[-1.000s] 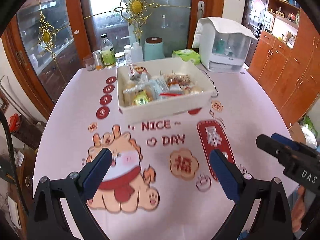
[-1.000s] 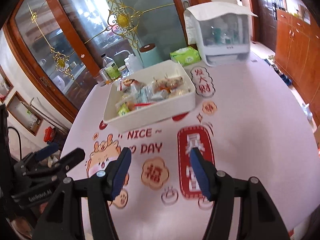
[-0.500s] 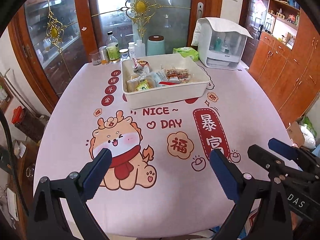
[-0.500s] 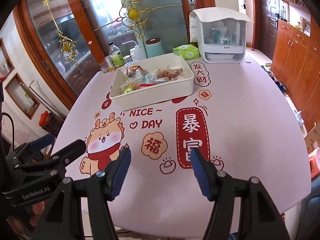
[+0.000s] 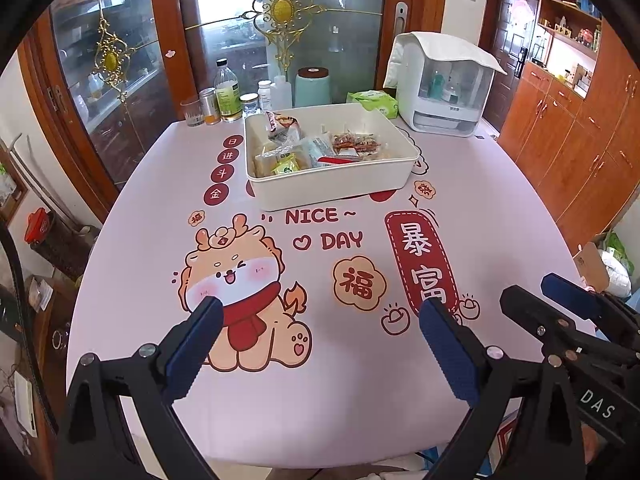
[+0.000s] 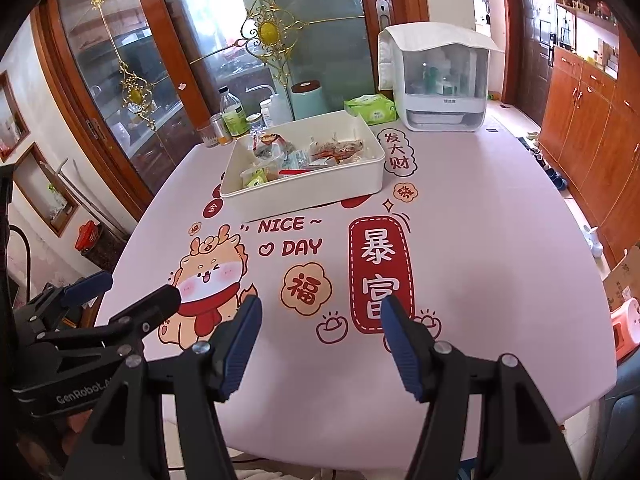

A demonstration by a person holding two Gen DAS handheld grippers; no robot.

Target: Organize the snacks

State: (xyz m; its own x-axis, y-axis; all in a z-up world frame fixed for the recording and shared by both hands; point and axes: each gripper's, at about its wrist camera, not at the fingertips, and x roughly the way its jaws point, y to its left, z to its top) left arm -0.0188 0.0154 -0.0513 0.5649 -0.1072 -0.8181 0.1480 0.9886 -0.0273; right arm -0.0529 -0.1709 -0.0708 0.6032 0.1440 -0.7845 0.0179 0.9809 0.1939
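Left gripper [image 5: 318,322]: jaws spread wide, nothing between them, above the near part of the table.
Right gripper [image 6: 320,320]: jaws also apart and empty, just beside the left one.
Snacks [image 5: 316,148]: several wrapped packets lie inside the white tray [image 5: 332,188].
Tray place: on the far half of the pink tablecloth [image 5: 500,208], well apart from both grippers, straight ahead of them.
Behind tray: bottles [image 5: 228,92], a green tissue pack [image 5: 374,102] and a white appliance [image 5: 440,84].
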